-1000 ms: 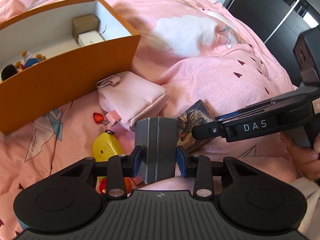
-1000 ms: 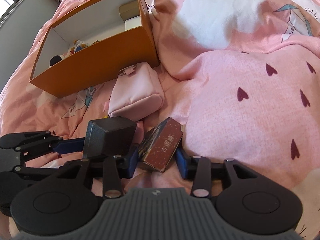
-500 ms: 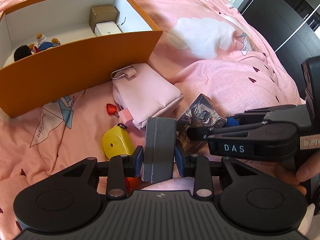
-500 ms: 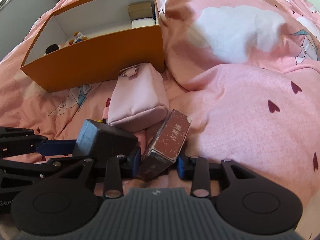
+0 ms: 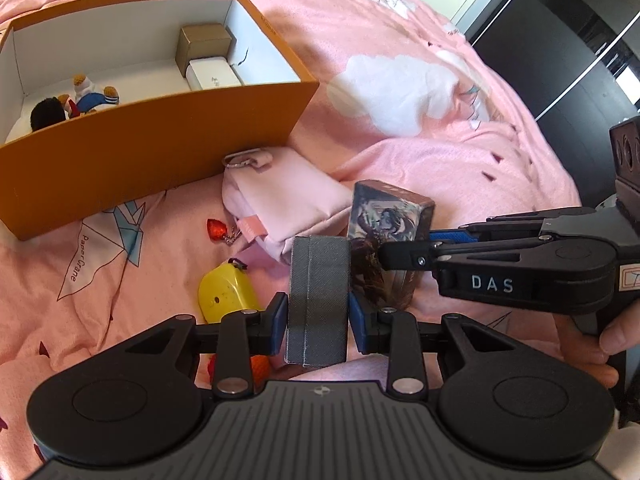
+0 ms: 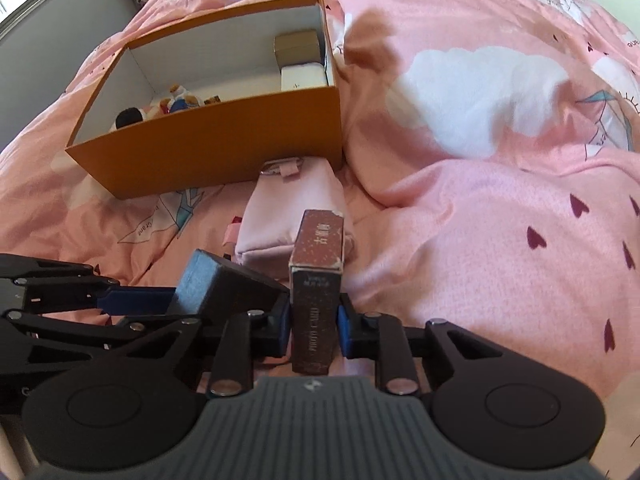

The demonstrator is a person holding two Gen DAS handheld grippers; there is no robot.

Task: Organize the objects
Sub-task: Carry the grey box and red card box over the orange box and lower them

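With the left gripper clamped on an upright grey fabric-covered box and the right gripper clamped on a dark red card box, the open orange cardboard box lies ahead and leftward, nearer the left.

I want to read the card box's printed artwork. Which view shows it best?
The left wrist view: the card box shows its illustrated face. The right wrist view shows only its maroon spine and end, clamped in the right gripper.

both claws clamped, side by side
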